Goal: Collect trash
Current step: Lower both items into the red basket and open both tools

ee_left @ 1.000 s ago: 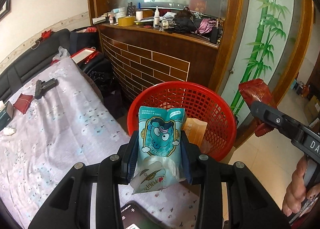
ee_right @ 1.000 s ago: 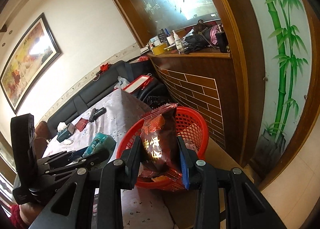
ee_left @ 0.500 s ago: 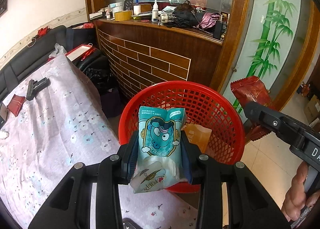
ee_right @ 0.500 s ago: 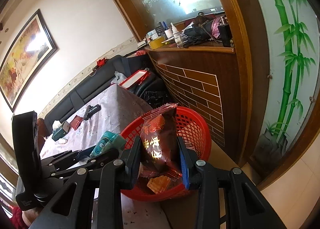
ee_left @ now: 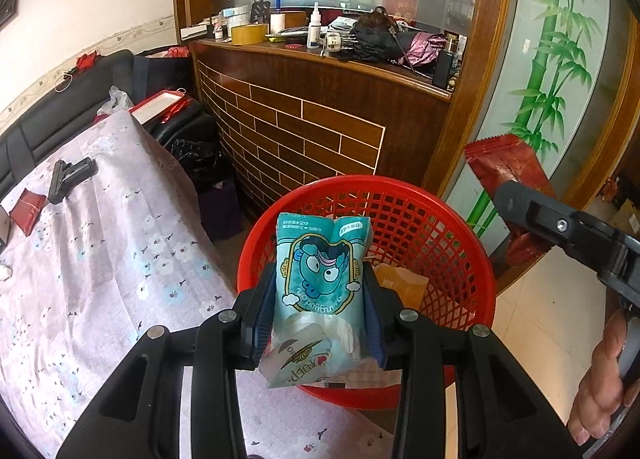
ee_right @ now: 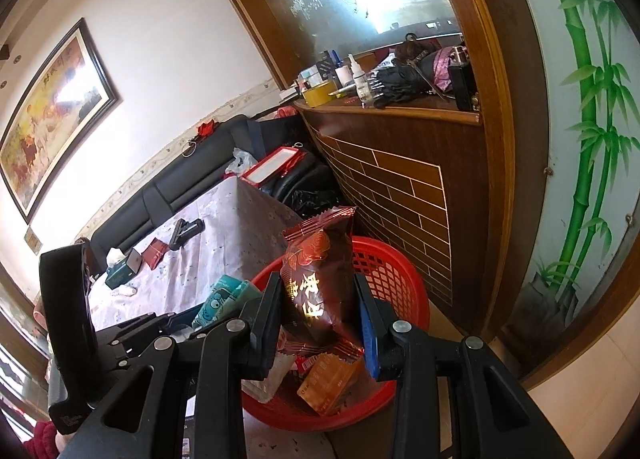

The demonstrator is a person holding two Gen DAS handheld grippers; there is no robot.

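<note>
My left gripper (ee_left: 318,311) is shut on a teal tissue pack (ee_left: 318,283) with a cartoon face, held over the near rim of the red mesh basket (ee_left: 424,219). My right gripper (ee_right: 320,319) is shut on a dark red snack packet (ee_right: 320,283), held above the same red basket (ee_right: 396,279). In the left wrist view the packet (ee_left: 504,167) and the right gripper's arm come in from the right, by the basket's far rim. An orange wrapper (ee_left: 402,283) lies inside the basket. The teal pack (ee_right: 222,297) shows in the right wrist view too.
A table with a floral cloth (ee_left: 100,251) stands left of the basket, carrying a black clip (ee_left: 70,177) and a small red pouch (ee_left: 28,207). A brick-patterned wooden counter (ee_left: 320,131) with clutter rises behind. A bamboo-painted panel (ee_left: 552,71) is at right, tiled floor below.
Both grippers have moved toward the basket with their loads; the basket now fills more of both views and the table has slid off to the left. Both grips are unchanged.
</note>
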